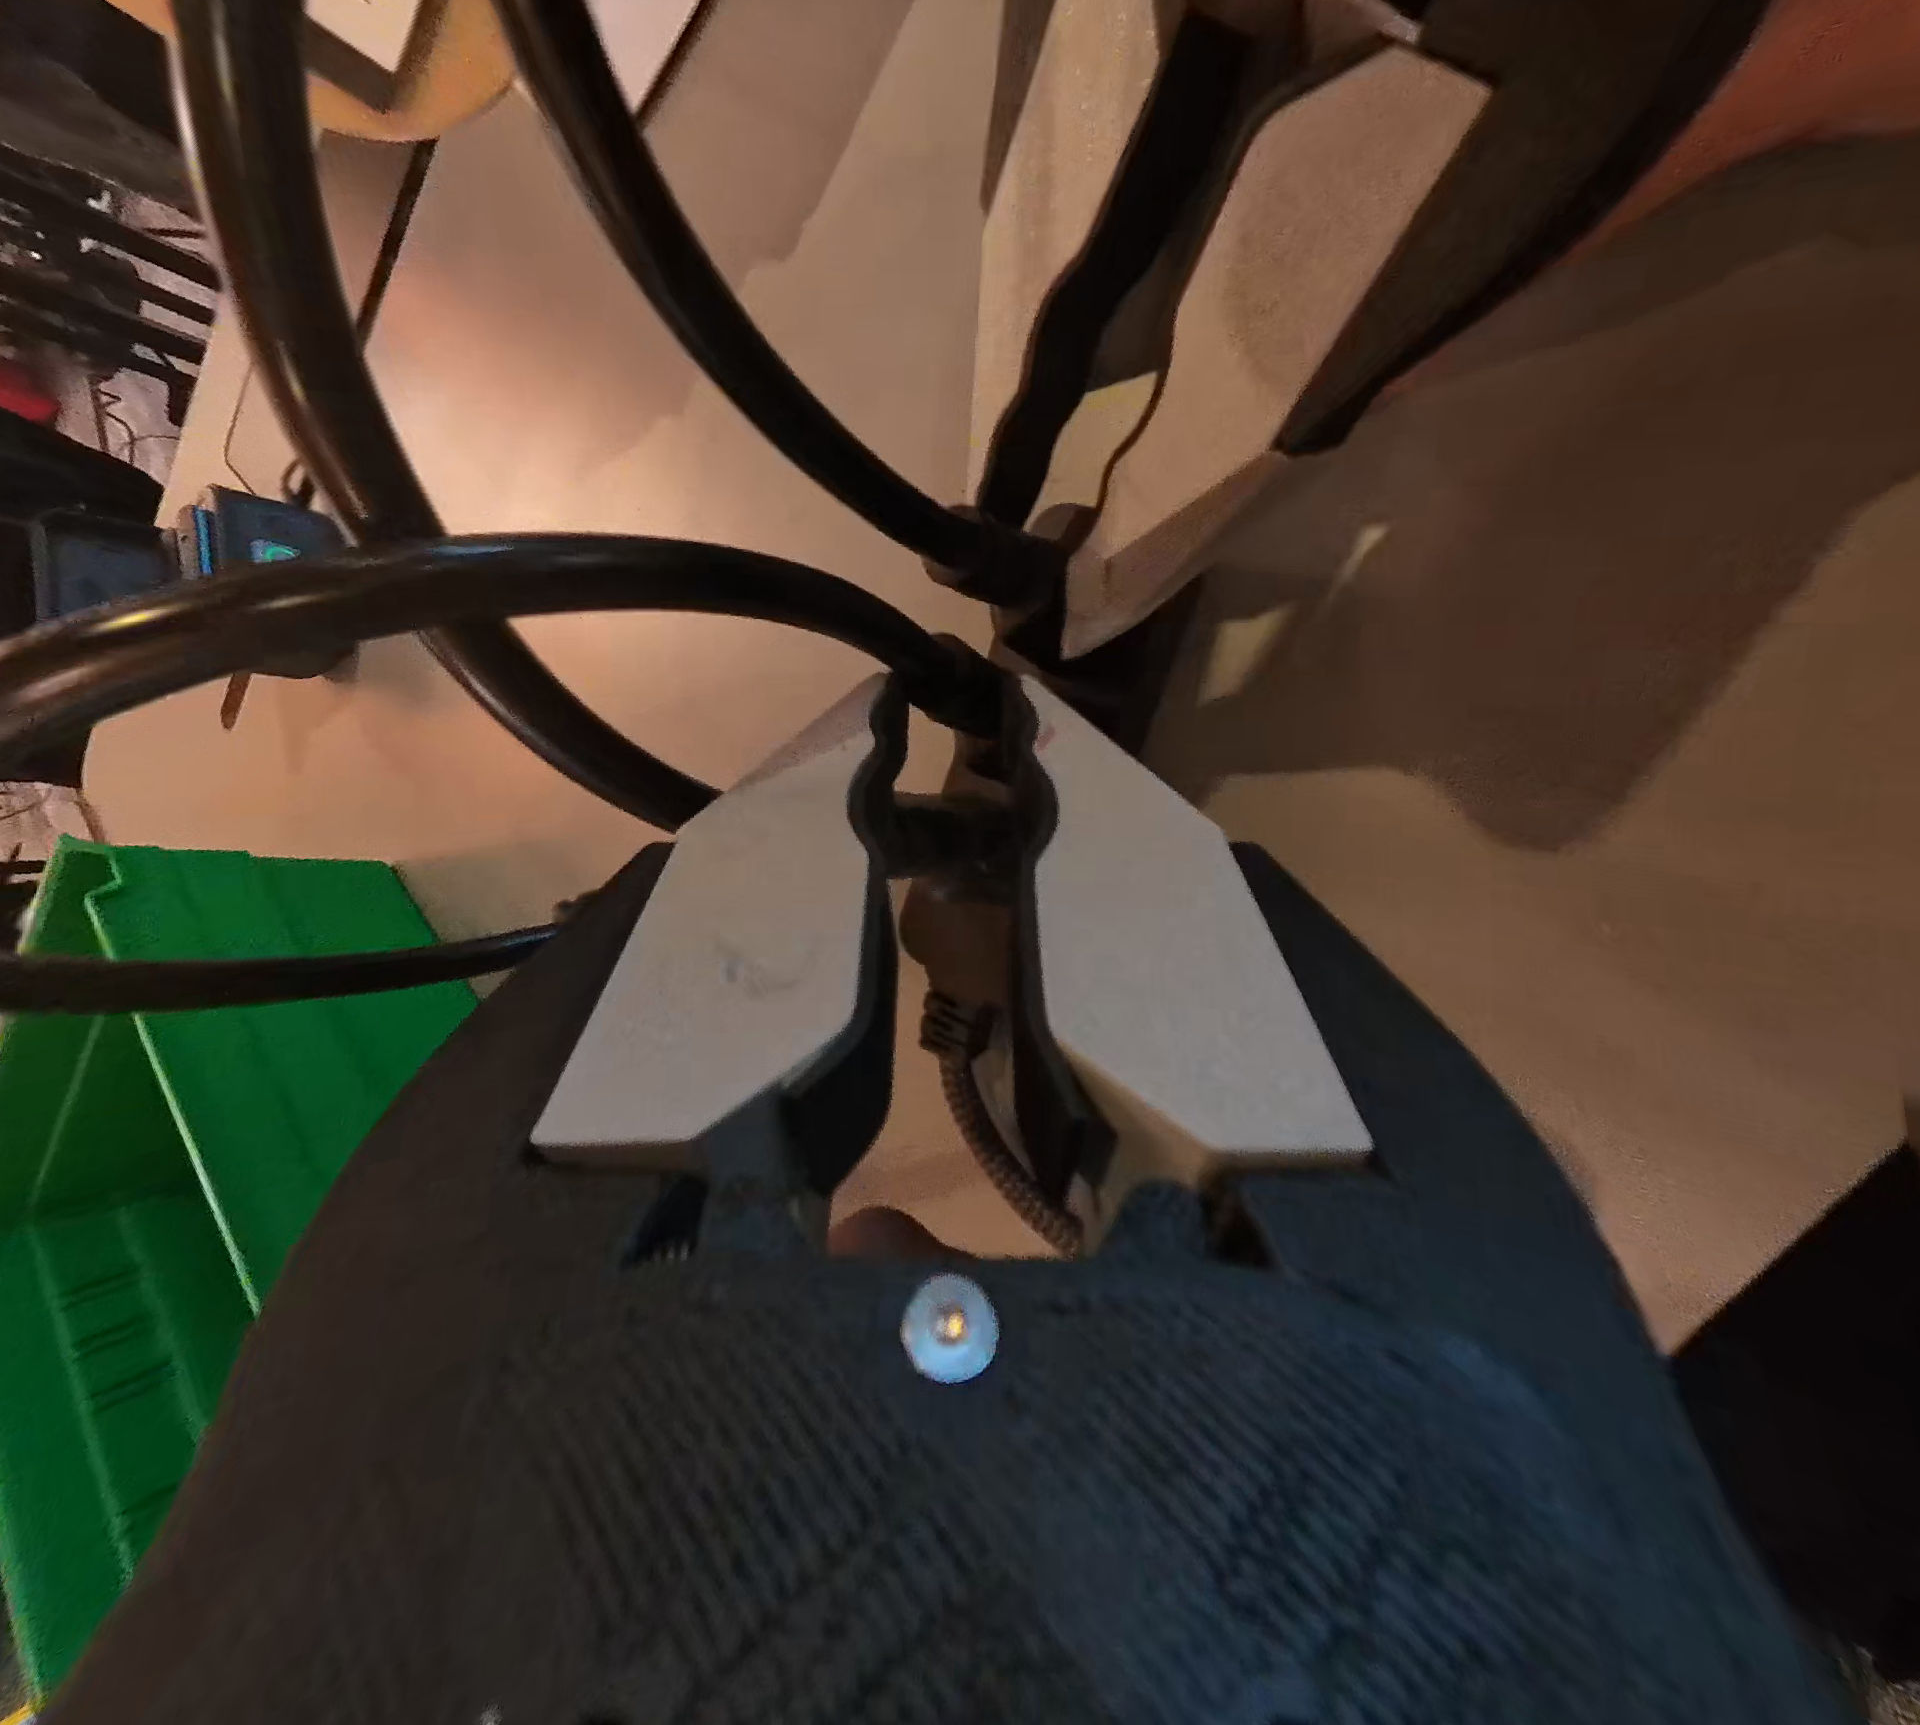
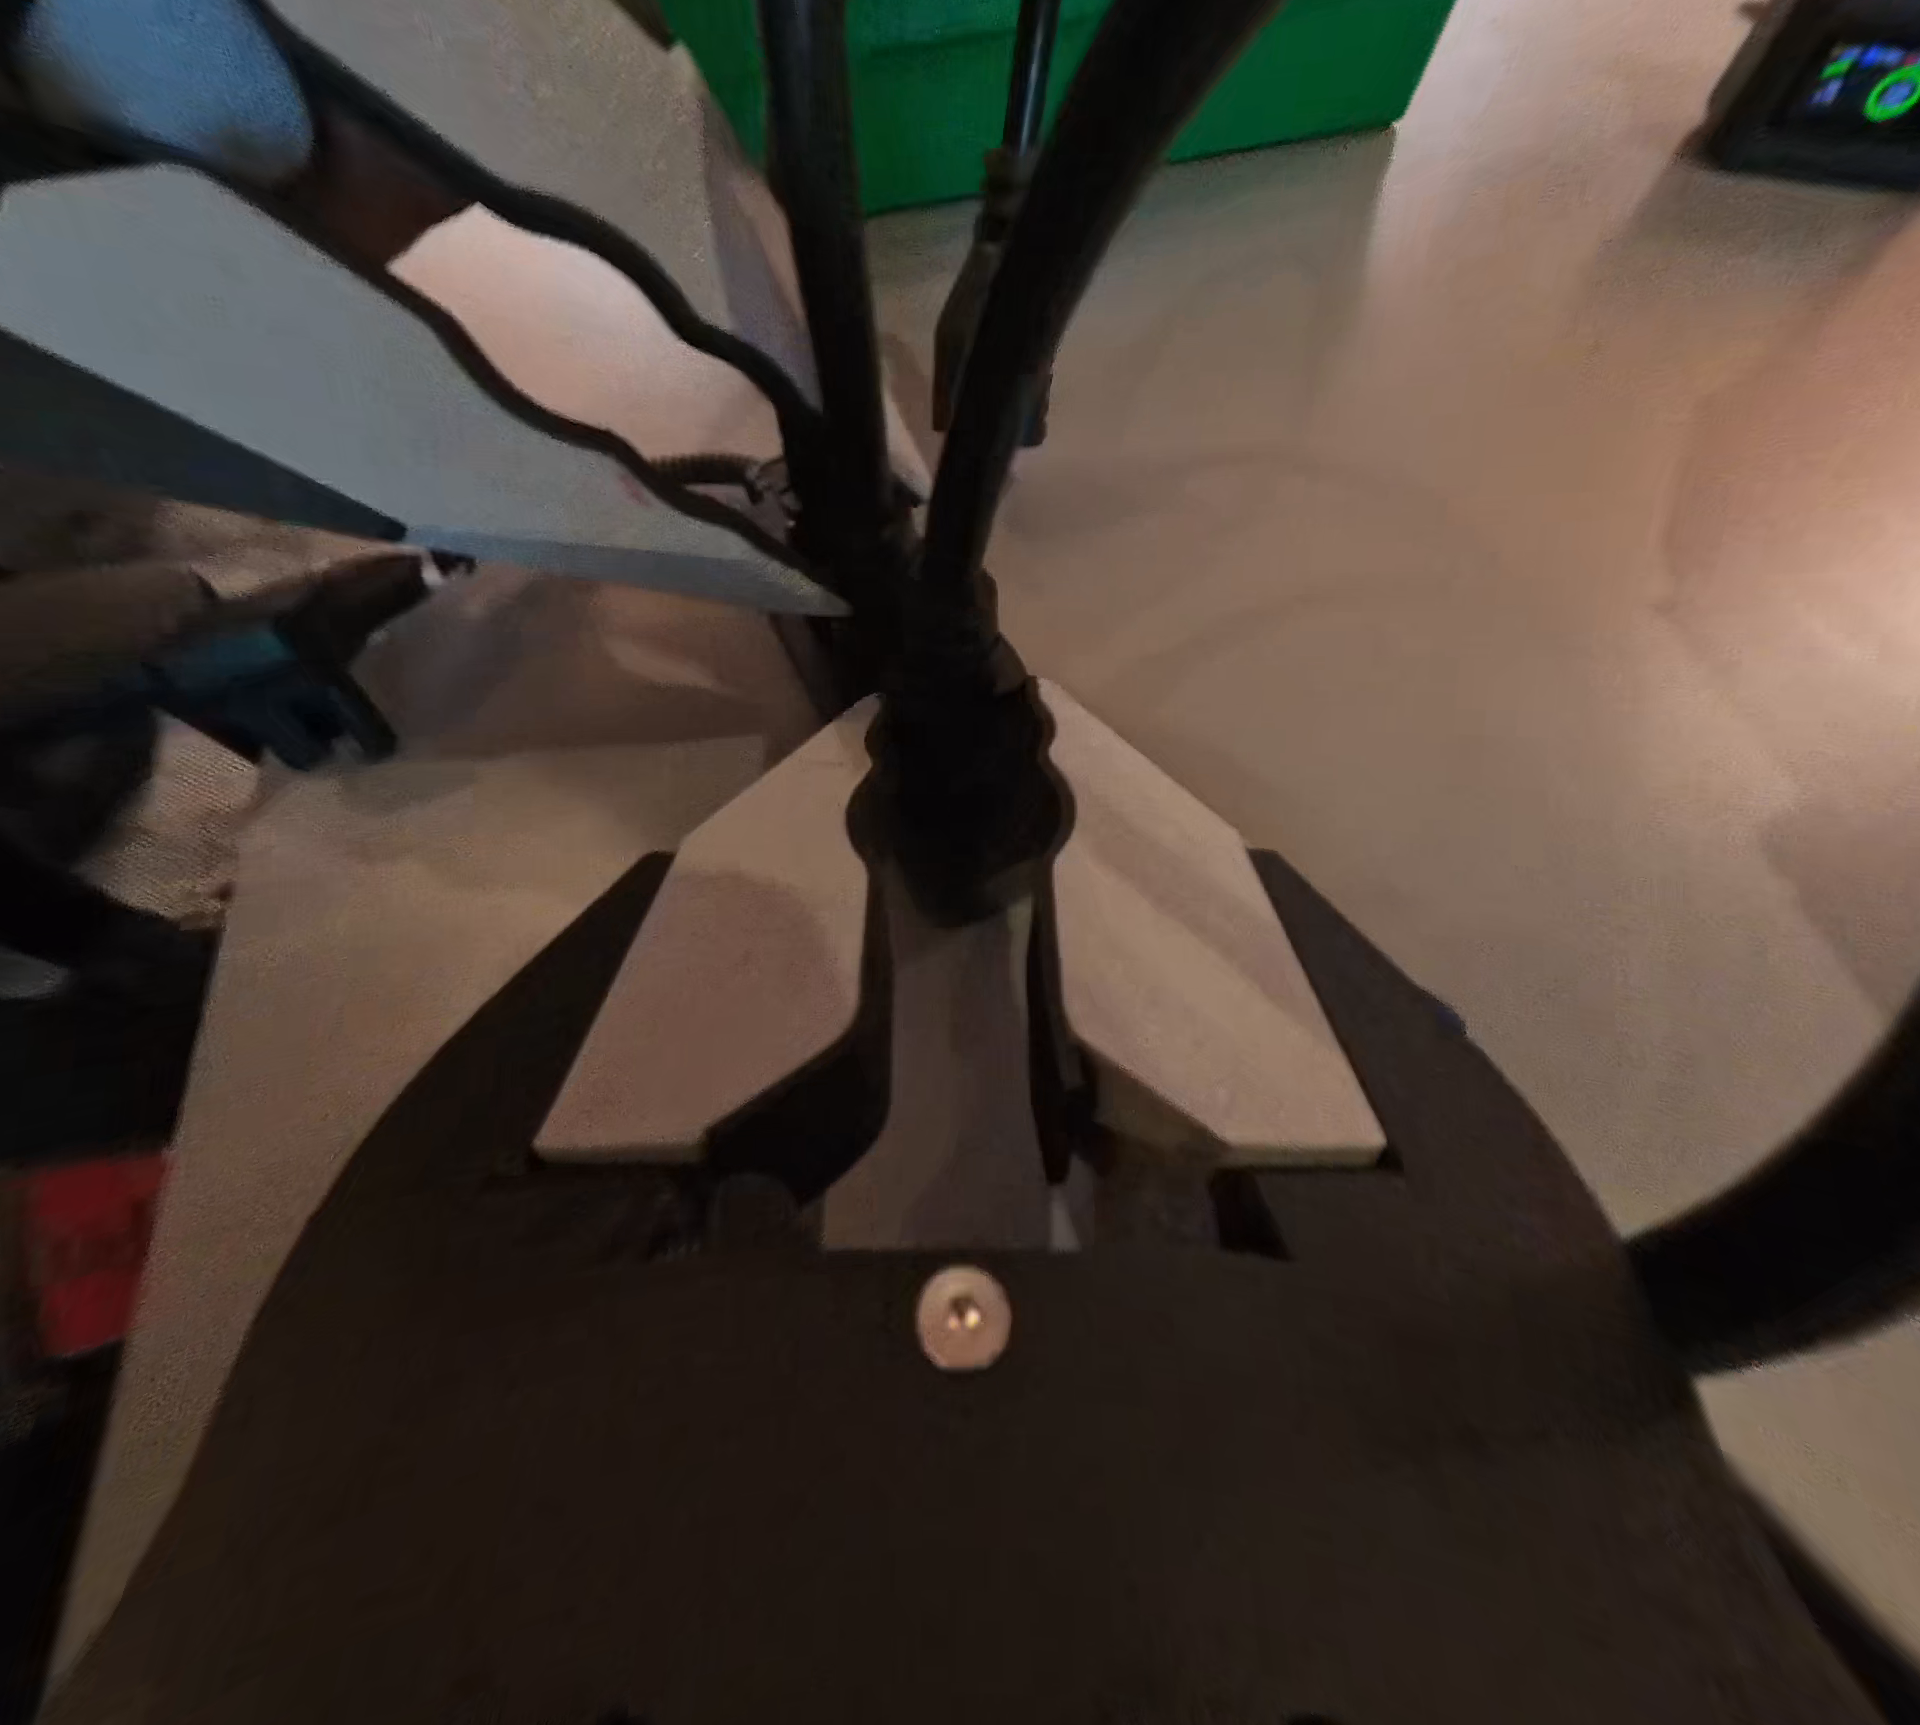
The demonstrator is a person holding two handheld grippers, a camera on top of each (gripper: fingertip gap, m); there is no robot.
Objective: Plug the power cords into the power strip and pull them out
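Observation:
In the left wrist view my left gripper [image 1: 951, 725] is shut on the black plug end of a power cord [image 1: 582, 558] that loops off to the left. My right gripper [image 1: 1029, 595] comes in from the upper right, tips almost touching the left one's, shut on a second black cord [image 1: 665, 241]. In the right wrist view my right gripper [image 2: 956, 725] is shut on a thick black plug [image 2: 951, 802], with several cords [image 2: 821, 221] rising away from it. The left gripper [image 2: 821, 569] enters there from the left. I cannot make out the power strip; the grippers and plugs hide it.
A green plastic bin [image 1: 177, 1104] stands at the lower left of the pale tabletop [image 1: 1558, 1000] and shows at the top in the right wrist view [image 2: 1299, 13]. A black device with a lit screen [image 2: 1860, 86] stands at the far right. A braided cable [image 1: 997, 1145] lies under the left fingers.

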